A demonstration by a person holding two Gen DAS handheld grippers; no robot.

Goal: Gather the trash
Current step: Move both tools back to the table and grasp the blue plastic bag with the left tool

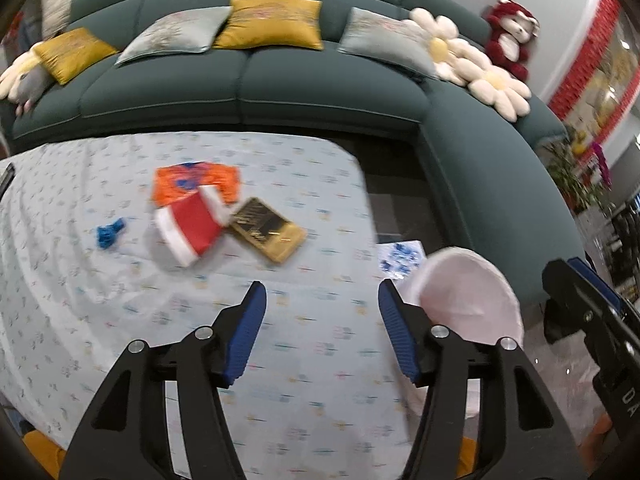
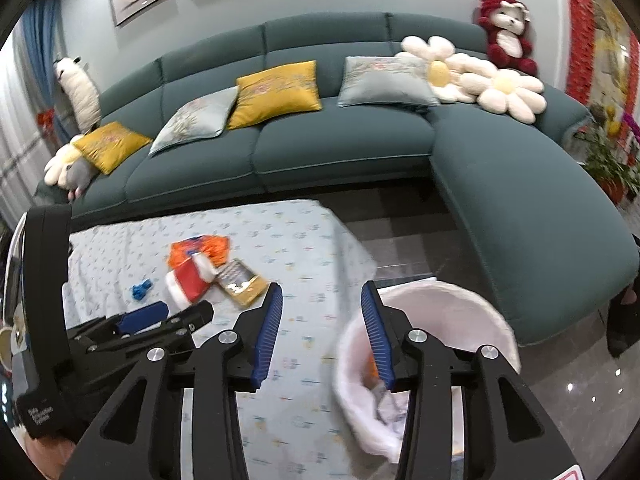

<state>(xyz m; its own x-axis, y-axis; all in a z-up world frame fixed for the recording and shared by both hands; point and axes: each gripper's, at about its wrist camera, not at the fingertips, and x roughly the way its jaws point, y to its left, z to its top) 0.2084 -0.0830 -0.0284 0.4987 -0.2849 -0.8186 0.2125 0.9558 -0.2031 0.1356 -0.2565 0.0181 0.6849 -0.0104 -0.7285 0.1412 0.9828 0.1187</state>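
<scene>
Trash lies on the table's patterned cloth [image 1: 120, 280]: an orange wrapper [image 1: 192, 180], a red and white carton [image 1: 188, 228], a gold packet [image 1: 268, 228] and a small blue scrap [image 1: 109, 234]. The same pieces show in the right wrist view: wrapper [image 2: 200, 250], carton [image 2: 186, 282], packet [image 2: 242, 282], scrap [image 2: 141, 290]. My left gripper [image 1: 320, 300] is open and empty, short of the trash. My right gripper [image 2: 320, 304] is open and empty over the table's right edge, beside a white-lined bin [image 2: 436, 320] that holds some trash. The bin also shows in the left wrist view [image 1: 468, 292].
A dark green corner sofa [image 2: 340, 152] with yellow and grey cushions and plush toys stands behind the table. Glossy tiled floor [image 2: 580, 400] lies to the right. A blue-and-white printed piece [image 1: 400, 258] lies beyond the table's right edge. A plant [image 2: 608, 160] stands far right.
</scene>
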